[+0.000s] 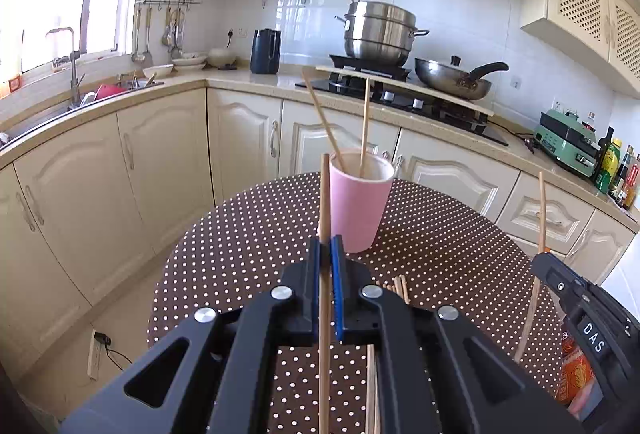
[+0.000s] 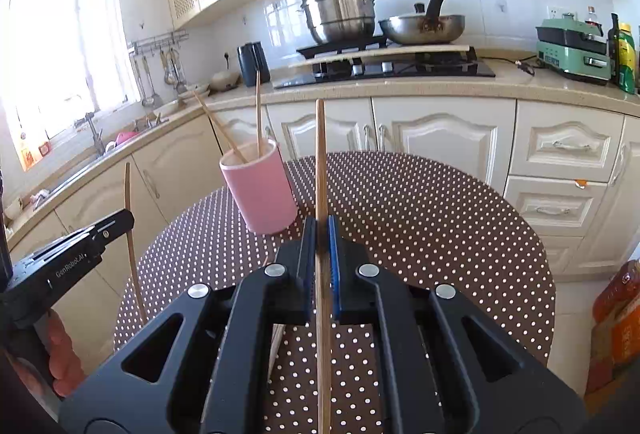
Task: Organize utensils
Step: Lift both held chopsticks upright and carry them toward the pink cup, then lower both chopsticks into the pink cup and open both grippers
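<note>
A pink cup (image 1: 360,202) (image 2: 262,190) stands on the round dotted table (image 1: 440,246) (image 2: 420,218) with two wooden chopsticks (image 1: 365,122) (image 2: 258,110) leaning inside it. My left gripper (image 1: 330,246) is shut on a chopstick (image 1: 325,194) that stands upright just before the cup. My right gripper (image 2: 320,226) is shut on another chopstick (image 2: 320,154), upright and to the right of the cup. Each gripper shows at the edge of the other's view, the right gripper (image 1: 540,258) and the left gripper (image 2: 128,216), with its stick. Several loose chopsticks (image 1: 398,284) lie on the table under the left gripper.
Behind the table runs a kitchen counter (image 2: 400,86) with a stove (image 2: 384,68), a steel steamer pot (image 1: 378,30), a pan (image 1: 452,78), a black kettle (image 1: 265,51), a green appliance (image 2: 572,50) and bottles (image 2: 624,58). The sink (image 1: 112,90) is at left. An orange package (image 2: 616,314) stands at right.
</note>
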`<state>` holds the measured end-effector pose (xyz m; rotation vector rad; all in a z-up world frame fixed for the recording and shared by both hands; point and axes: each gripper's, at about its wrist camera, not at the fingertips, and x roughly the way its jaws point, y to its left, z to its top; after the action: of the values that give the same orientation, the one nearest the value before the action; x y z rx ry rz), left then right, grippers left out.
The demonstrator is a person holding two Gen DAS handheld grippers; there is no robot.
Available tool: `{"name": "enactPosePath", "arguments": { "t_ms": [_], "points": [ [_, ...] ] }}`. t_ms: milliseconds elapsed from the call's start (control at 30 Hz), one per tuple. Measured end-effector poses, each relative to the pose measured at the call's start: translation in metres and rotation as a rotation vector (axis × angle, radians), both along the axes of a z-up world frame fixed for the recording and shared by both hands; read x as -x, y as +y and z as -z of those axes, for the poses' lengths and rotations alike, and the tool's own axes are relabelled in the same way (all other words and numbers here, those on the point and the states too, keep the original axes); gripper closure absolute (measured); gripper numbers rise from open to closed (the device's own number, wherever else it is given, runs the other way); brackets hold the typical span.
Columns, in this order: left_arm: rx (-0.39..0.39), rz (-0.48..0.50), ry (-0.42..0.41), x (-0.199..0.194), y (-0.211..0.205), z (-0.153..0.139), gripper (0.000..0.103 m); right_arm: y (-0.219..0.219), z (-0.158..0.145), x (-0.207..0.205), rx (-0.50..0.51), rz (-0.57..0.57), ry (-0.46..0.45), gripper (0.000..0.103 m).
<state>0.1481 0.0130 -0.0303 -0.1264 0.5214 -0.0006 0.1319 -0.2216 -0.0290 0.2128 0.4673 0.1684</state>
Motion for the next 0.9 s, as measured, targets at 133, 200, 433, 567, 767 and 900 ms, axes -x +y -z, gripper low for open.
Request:
{"name": "enactPosePath", "arguments": {
  "t_ms": [133,200,433,567,767,900],
  "points": [
    [-0.006,0.001,-0.028,0.002,-0.004,-0.012,0.097,-0.002,-0.014,0.006,-0.005,0.017,-0.057,0.096],
    [-0.018,-0.005,-0.044,0.003,-0.006,-0.017,0.097,-0.002,-0.019,0.007,-0.009,0.018,-0.076,0.096],
    [-0.014,-0.005,-0.100,0.007,-0.006,-0.039,0.097,0.001,-0.037,0.008,-0.008,0.013,-0.130,0.096],
    [-0.015,-0.028,-0.131,0.004,-0.007,-0.051,0.097,0.007,-0.052,0.005,0.000,-0.006,-0.172,0.096],
    [-0.018,-0.035,-0.176,-0.008,-0.006,-0.075,0.097,0.020,-0.092,-0.002,0.012,-0.034,-0.276,0.096],
    [-0.004,-0.060,-0.223,-0.017,-0.003,-0.093,0.097,0.030,-0.119,-0.015,0.025,-0.039,-0.323,0.096]
  ]
}}
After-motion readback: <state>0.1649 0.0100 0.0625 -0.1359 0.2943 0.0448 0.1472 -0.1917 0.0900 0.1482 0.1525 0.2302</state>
